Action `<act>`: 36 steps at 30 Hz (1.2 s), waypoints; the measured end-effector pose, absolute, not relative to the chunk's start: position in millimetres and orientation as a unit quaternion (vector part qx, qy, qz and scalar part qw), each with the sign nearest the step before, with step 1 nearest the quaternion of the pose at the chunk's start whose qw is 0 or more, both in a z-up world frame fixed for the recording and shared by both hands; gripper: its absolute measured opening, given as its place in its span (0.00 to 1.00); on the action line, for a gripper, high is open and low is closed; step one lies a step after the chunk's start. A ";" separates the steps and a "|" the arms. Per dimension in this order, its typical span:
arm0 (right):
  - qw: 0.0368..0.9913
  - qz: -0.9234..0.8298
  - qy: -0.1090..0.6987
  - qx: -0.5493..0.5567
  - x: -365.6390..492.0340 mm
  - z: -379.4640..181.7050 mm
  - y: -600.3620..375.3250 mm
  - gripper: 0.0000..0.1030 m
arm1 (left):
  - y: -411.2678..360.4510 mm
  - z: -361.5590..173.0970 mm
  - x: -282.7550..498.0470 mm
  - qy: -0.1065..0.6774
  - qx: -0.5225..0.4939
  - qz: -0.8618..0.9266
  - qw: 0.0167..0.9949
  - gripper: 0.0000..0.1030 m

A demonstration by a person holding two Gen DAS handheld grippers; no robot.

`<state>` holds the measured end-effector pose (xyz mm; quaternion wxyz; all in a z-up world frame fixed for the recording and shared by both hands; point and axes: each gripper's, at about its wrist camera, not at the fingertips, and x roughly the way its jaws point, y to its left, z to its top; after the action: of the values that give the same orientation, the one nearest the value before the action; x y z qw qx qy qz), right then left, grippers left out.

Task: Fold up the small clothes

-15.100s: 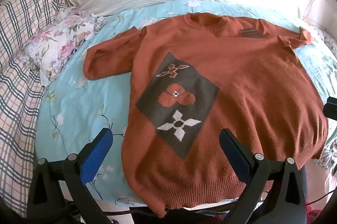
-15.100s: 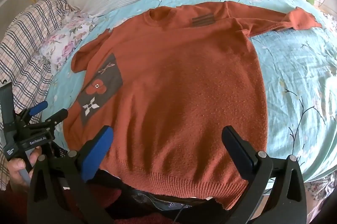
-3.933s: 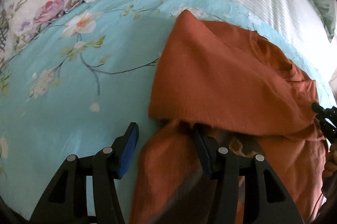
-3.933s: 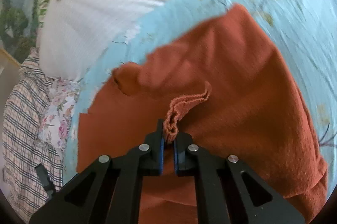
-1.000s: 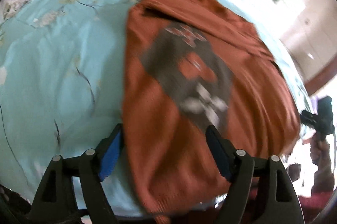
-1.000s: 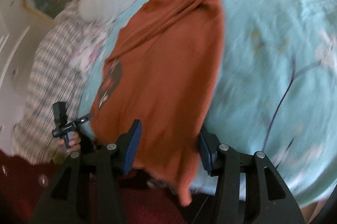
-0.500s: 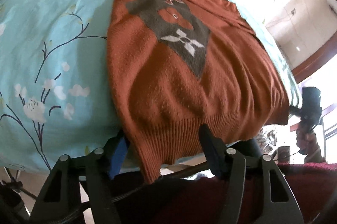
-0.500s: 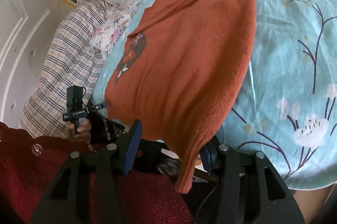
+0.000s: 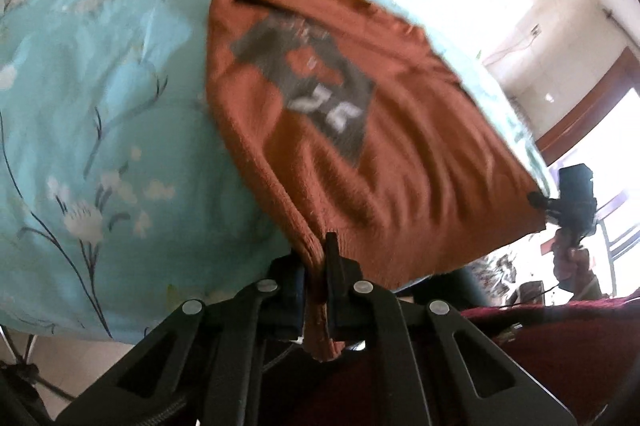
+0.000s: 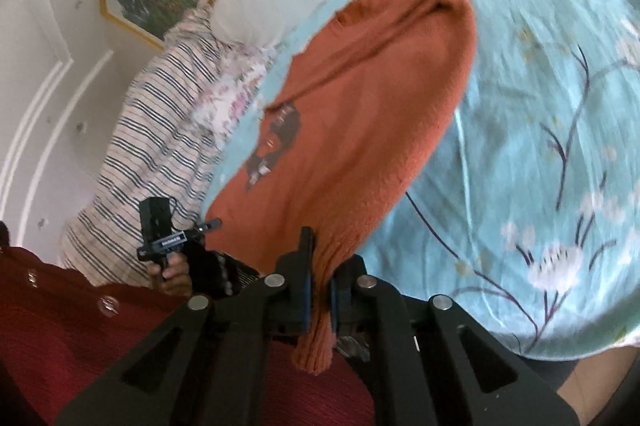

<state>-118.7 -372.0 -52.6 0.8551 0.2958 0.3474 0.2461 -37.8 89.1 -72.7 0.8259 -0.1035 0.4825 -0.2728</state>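
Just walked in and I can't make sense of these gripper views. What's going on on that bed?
A person with a gripper in each hand is folding an orange sweater on a bed with a light blue floral sheet. The left gripper is shut on one corner of the ribbed bottom hem, and the right gripper is shut on the other corner. The sleeves are already folded in, and the rest of the sweater lies on the sheet.

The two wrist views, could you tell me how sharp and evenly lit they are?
Left wrist view: the sweater and its dark patch are motion-smeared, and the window at right is blown out. Right wrist view: the floral sheet is blurred, with even light and fisheye bending at the edges.
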 end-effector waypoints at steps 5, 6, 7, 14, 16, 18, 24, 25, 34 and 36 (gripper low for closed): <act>0.867 0.237 0.311 0.308 -114.5 -30.3 -378.5 0.07 | 98.5 -42.6 -32.9 0.448 -0.130 -0.275 0.841 0.05; 0.870 0.236 0.304 0.308 -113.4 -24.9 -381.3 0.07 | 100.2 -34.8 -30.7 0.438 -0.139 -0.276 0.844 0.05; 0.874 0.234 0.294 0.309 -111.6 -18.8 -382.9 0.07 | 99.5 -28.0 -28.5 0.430 -0.143 -0.276 0.848 0.05; 0.894 0.213 0.249 0.306 -81.0 12.4 -400.7 0.07 | 94.5 13.4 -2.3 0.375 -0.162 -0.268 0.872 0.05; 0.899 0.204 0.244 0.303 -63.4 19.1 -405.0 0.07 | 93.3 17.9 9.4 0.366 -0.165 -0.261 0.878 0.05; 0.904 0.195 0.245 0.290 -47.8 23.9 -409.8 0.07 | 89.6 22.0 25.5 0.358 -0.168 -0.250 0.884 0.05; 0.917 0.171 0.249 0.260 14.7 43.1 -420.0 0.07 | 78.2 39.9 75.7 0.315 -0.172 -0.226 0.905 0.05; 0.919 0.167 0.248 0.257 28.4 46.6 -423.5 0.07 | 74.8 42.3 88.6 0.311 -0.171 -0.220 0.909 0.05; 0.917 0.123 0.273 0.264 115.0 39.4 -447.1 0.07 | 50.2 45.5 185.1 0.304 -0.135 -0.166 0.928 0.05; 0.915 0.117 0.280 0.265 129.1 35.5 -449.3 0.07 | 46.7 38.9 207.7 0.314 -0.132 -0.156 0.927 0.05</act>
<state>129.1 -449.3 35.5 0.9154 0.2647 0.2796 0.1174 207.7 46.7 38.9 0.9272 -0.1323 0.3136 -0.1563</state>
